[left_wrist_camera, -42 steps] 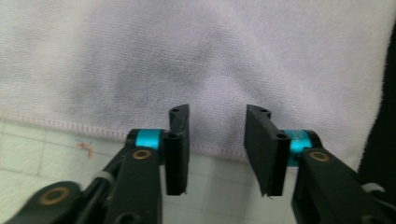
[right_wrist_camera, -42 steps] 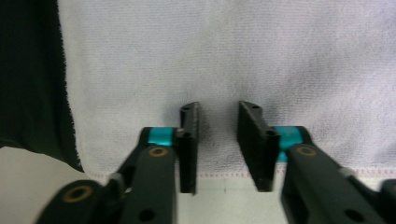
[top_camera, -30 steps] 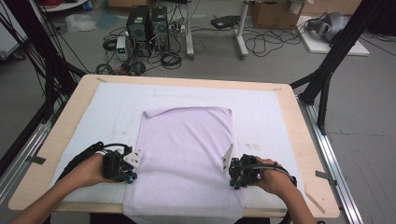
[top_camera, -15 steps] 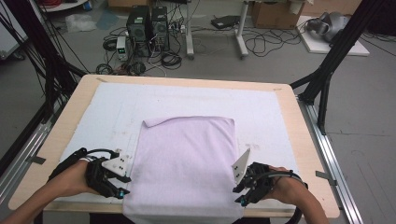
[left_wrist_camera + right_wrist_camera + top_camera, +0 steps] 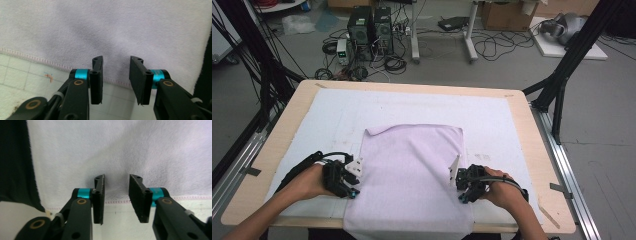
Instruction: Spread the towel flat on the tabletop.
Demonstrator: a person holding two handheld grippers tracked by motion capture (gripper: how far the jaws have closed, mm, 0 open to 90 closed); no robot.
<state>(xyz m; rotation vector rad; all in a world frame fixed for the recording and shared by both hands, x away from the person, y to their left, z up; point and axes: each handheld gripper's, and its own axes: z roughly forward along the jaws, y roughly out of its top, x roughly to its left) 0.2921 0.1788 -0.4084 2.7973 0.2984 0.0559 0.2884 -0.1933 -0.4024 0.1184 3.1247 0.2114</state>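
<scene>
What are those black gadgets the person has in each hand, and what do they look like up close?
They are handheld grippers. The left gripper and right gripper each have two flat black jaws on black linkage arms, with turquoise collars and brass-coloured rivets. From above, black cables loop over the hands, and a pale three-cornered plate stands on top of each gripper.

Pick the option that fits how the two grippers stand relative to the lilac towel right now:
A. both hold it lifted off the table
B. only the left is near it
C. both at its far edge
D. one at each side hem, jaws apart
D: the left gripper and right gripper sit at opposite side hems of the towel, which lies flat, and each gripper view shows a gap between the jaws with the hem at their tips.
</scene>
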